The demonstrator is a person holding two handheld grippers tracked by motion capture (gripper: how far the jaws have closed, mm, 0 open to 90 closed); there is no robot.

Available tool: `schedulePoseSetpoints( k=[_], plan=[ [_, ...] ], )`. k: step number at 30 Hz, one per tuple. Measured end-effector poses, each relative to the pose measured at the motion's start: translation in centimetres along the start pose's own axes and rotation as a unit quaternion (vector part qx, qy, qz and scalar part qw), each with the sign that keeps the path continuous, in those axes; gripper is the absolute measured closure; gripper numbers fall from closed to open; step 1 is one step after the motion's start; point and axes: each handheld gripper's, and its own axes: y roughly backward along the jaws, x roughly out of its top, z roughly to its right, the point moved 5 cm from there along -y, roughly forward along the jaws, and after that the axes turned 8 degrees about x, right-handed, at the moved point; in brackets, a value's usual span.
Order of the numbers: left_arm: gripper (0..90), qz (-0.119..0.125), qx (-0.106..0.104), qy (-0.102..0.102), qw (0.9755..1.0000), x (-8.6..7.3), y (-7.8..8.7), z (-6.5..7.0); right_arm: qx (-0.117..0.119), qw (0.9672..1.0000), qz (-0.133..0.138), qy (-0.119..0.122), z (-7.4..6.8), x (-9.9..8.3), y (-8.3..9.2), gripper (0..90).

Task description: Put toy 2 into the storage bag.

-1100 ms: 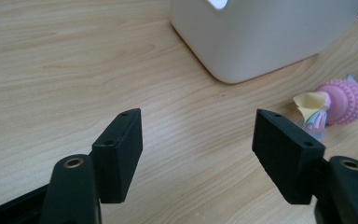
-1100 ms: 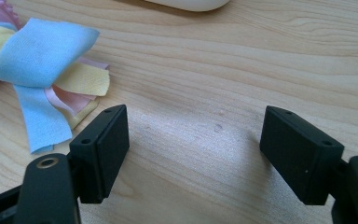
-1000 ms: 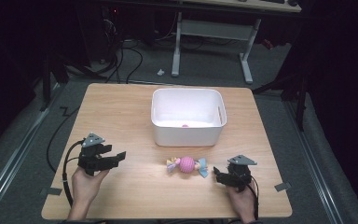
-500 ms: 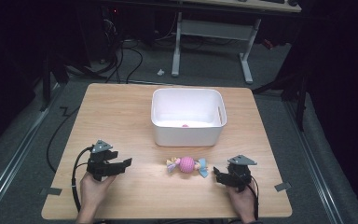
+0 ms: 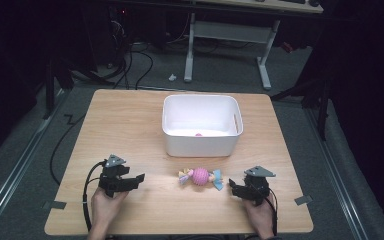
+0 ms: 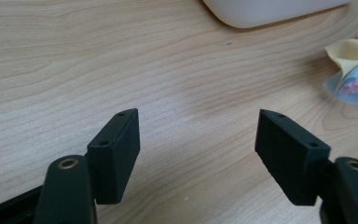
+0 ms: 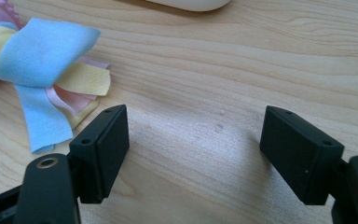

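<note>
A pink ball toy [image 5: 200, 176] with pastel cloth strips at both ends lies on the wooden table in front of a white bin [image 5: 200, 141]. My left gripper [image 5: 136, 181] rests at the front left, pointing right toward the toy, a hand's width short of it. Its jaws have just been opening and stand open [image 6: 196, 126] over bare wood, with the toy's strips [image 6: 352, 70] off to the right. My right gripper [image 5: 233, 188] sits just right of the toy, open [image 7: 196, 121], the blue and yellow strips [image 7: 42, 60] beside its left jaw.
A small pink object [image 5: 198, 134] lies inside the bin. The table's front edge [image 5: 180, 232] runs close under both hands. Behind the table are desk legs [image 5: 265, 60] and cables [image 5: 130, 65] on the floor.
My left hand has sunk toward the table and shifted slightly right and nearer the front edge. The right gripper and the toy have not moved.
</note>
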Motion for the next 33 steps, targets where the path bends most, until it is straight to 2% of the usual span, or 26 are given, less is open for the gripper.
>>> schedulePoseSetpoints(
  k=[6, 11, 13, 18, 21, 23, 33],
  plan=[
    [31.0, -0.008, 0.026, -0.019, 0.9995, -0.7, -1.2, 0.4, 0.0, 1.0, 0.0, 0.0, 0.0, 0.0, 0.0, 24.1],
    [30.6, -0.01, 0.033, -0.026, 0.9991, -1.0, -2.0, 0.8, 0.0, 1.0, 0.0, 0.0, 0.0, 0.0, 0.0, 24.1],
    [30.6, -0.008, 0.041, -0.033, 0.9986, -1.1, -2.3, 0.8, 0.0, 1.0, 0.0, 0.0, 0.0, 0.0, 0.0, 24.1],
    [30.3, 0.003, 0.053, -0.035, 0.998, -1.1, -2.6, 0.9, 0.0, 1.0, 0.0, 0.0, 0.0, 0.0, 0.0, 24.0],
    [28.8, 0.029, 0.067, -0.041, 0.9965, -1.4, -2.9, 1.1, 0.0, 1.0, 0.0, -0.001, 0.0, 0.0, 0.0, 22.8],
    [27.1, 0.029, 0.08, -0.053, 0.9949, -1.5, -2.9, 1.4, -0.004, 1.0, -0.001, -0.005, 0.0, 0.0, 0.0, 22.5],
    [27.1, 0.029, 0.081, -0.047, 0.9952, -1.6, -2.9, 1.4, 0.008, 0.9999, -0.007, 0.005, 0.0, 0.0, 0.0, 18.5]
  ],
)
